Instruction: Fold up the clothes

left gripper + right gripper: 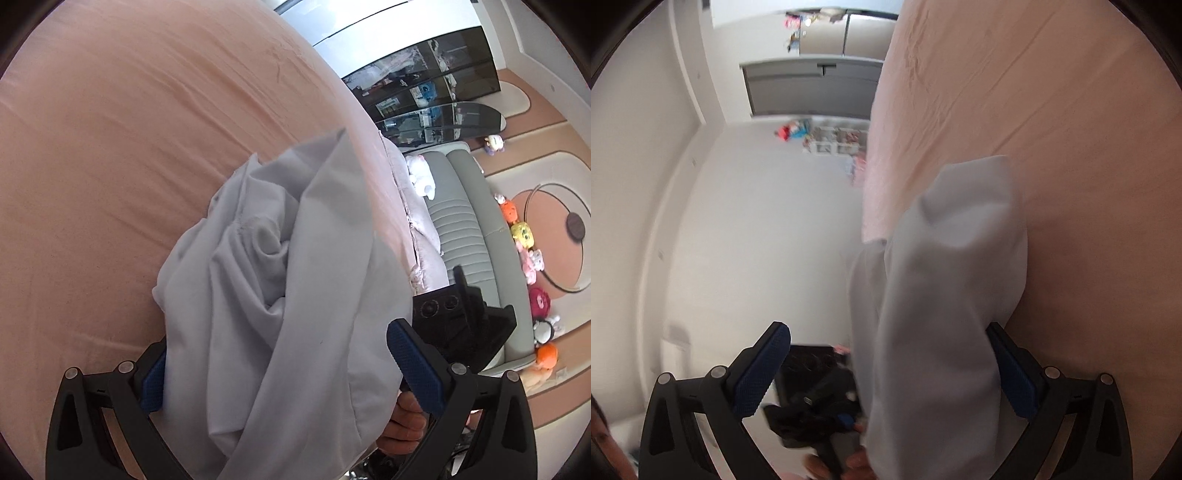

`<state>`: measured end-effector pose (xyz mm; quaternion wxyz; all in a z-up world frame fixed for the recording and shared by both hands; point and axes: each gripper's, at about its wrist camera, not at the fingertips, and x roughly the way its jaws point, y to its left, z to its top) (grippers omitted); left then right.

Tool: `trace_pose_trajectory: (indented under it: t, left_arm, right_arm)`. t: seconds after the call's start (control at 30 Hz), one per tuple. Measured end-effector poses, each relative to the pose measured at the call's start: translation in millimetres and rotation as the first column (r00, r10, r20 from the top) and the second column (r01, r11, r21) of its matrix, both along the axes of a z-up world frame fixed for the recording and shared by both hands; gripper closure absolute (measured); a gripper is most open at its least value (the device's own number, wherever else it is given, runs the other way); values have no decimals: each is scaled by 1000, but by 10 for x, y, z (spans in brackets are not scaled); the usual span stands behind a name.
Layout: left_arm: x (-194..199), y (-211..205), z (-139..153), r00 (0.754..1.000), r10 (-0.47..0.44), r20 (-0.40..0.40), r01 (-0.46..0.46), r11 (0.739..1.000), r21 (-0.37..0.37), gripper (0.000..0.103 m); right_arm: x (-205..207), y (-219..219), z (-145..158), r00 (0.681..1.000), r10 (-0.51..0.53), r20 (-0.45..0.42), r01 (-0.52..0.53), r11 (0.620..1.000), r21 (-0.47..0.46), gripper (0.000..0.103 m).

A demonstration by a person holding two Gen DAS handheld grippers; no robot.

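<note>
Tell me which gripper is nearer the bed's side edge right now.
Right. The right gripper straddles the bed edge, one finger out past it. The left gripper is further in over the sheet, the edge beside it.

Bright, even daylight, glaring white at a window (354,22). Soft shadows only. Strong fisheye bending and dark corners. Right wrist view smeared by motion blur.
</note>
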<state>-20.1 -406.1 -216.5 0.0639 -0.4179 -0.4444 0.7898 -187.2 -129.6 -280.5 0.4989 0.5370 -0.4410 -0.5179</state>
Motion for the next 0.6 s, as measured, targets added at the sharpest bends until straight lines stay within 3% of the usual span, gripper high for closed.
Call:
trace_pose_trajectory:
  t: [0.1,0.27,0.37,0.43,0.5,0.6]
  left_arm:
    - [44,-27,-40,1000,26,-1,-26,999,23,0]
    - [123,-71,-71,998,61,-20,-59,996,63,0]
    - [144,-31,-46,998,61,-25,-61,998,31,0]
    - [152,12,-27,997,71,-26,-71,997,0,0]
    - [140,64,-22,996,84,-35,-85,996,-27,0]
    - [130,107,-31,995,87,-58,-90,994,-54,0]
  right_arm:
    - [-30,-61,-70,1000,-3,7,3,999,-50,1]
    - [37,-50,-33,998,35,-58,-36,999,-10,7]
    - [35,-8,-63,999,20,-51,-17,998,56,26]
    - [29,-10,-97,999,11,-46,-5,990,139,61]
    - [37,-13,-142,998,8,-65,5,981,193,78]
    - [48,-66,-129,994,15,-108,9,976,217,83]
